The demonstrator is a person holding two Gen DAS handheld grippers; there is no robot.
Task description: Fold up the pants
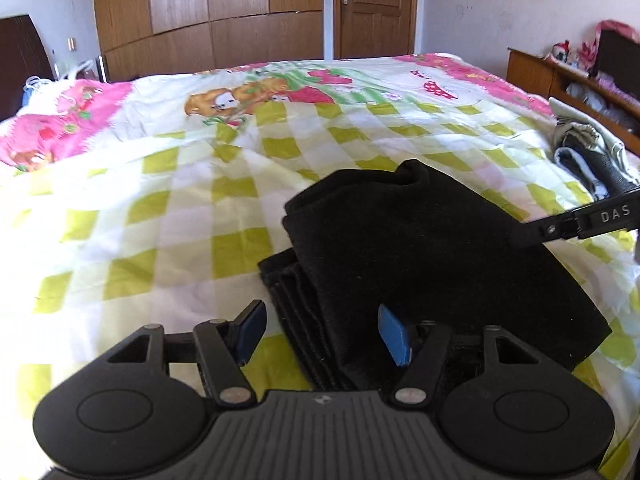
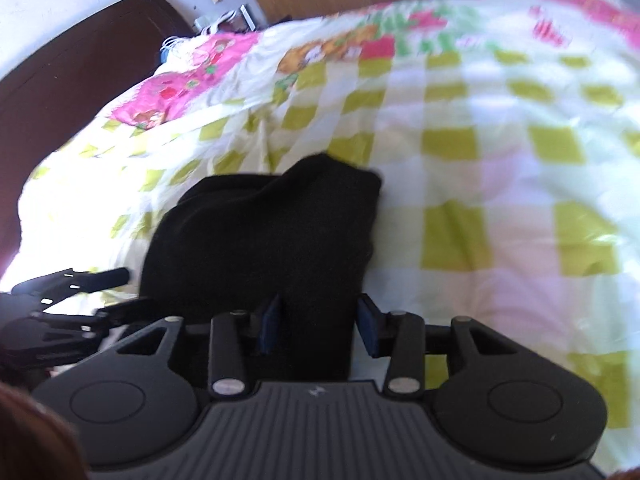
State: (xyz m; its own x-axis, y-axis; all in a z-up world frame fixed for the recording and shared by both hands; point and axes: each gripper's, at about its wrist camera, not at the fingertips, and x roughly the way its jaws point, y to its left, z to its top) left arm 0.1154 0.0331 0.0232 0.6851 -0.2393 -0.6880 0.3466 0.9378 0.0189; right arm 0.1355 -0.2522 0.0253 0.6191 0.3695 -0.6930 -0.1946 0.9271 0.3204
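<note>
Left wrist: "DAS" on right gripper (image 1: 520,236).

- The pants (image 1: 420,248) are seen as plain black.
- The bedspread (image 1: 160,208) is patterned in yellow-green and white checks, bordered with pink and cartoon bears.
- The hand-held gripper (image 1: 322,334) is black, padded in blue.
- The wardrobe (image 1: 208,12) is brown wood.
</note>
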